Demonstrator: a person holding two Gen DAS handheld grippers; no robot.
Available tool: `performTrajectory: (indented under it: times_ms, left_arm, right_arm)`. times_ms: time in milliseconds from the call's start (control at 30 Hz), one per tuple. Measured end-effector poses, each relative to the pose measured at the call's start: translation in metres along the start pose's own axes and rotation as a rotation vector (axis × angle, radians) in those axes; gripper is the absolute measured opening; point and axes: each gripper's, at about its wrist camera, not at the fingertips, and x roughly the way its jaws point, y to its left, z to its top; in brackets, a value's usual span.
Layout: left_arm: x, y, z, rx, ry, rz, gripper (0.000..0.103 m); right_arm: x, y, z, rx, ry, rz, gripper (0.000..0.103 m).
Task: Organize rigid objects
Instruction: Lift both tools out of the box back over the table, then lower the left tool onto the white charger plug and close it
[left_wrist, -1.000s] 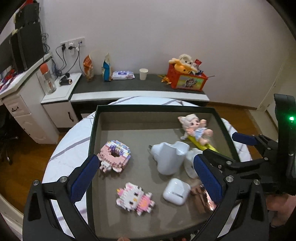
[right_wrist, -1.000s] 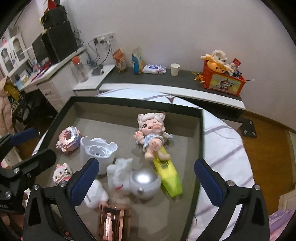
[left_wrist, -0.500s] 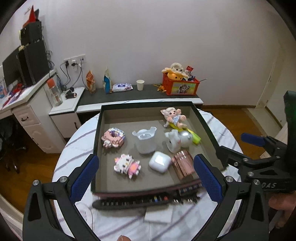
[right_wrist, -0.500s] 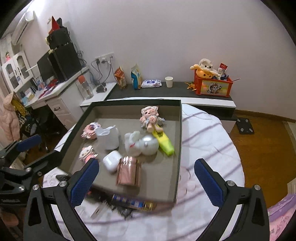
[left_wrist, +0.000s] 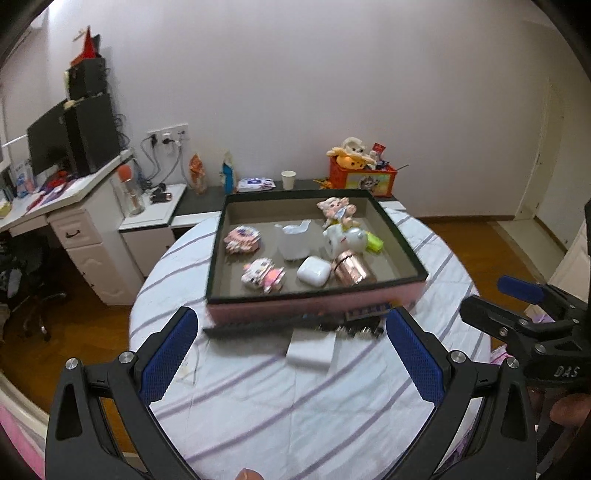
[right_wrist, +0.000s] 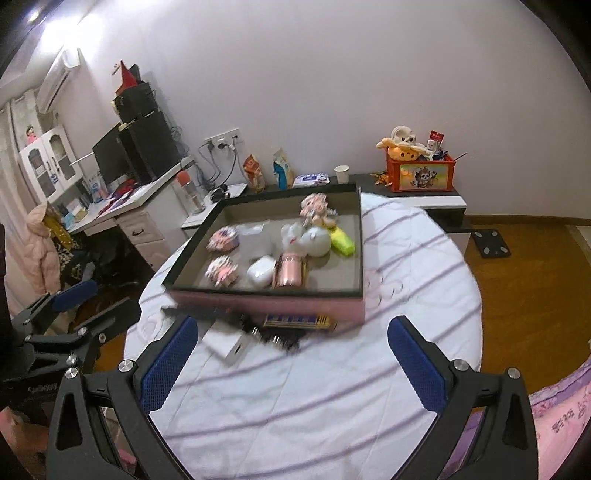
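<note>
A smooth white cloth with thin purple stripes (left_wrist: 303, 398) is covering the round table, and the box (left_wrist: 314, 302) resting on it is showing matt pink outer walls, a dark rim and a dull grey-brown lining. Inside, a glossy white plastic earbud case (left_wrist: 313, 270) is lying beside a shiny rose-gold metallic object (left_wrist: 349, 266) and a studded, brick-built pink-and-white figure (left_wrist: 263, 275). Textured blue pads (left_wrist: 164, 360) are lining matt black gripper fingers, and the floor (right_wrist: 532, 273) is gleaming as polished wood.
</note>
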Motion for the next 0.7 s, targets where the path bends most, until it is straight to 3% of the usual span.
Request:
performTrajectory:
  times_ms: [300, 467, 700]
  left_arm:
    - [-0.001, 0.018, -0.062, -0.083, 0.061, 0.019, 0.103]
    - [0.003, 0.024, -0.082, -0.122, 0.099, 0.01, 0.103]
    - [0.01, 0.028, -0.086, -0.139, 0.117, -0.001, 0.103]
  right_arm:
    - [0.006, -0.002, -0.062, 0.044, 0.094, 0.021, 0.103]
    - [0.015, -0.007, -0.074, 0.063, 0.134, 0.029, 0.103]
    - [0.021, -0.008, -0.076, 0.06, 0.152, 0.032, 0.103]
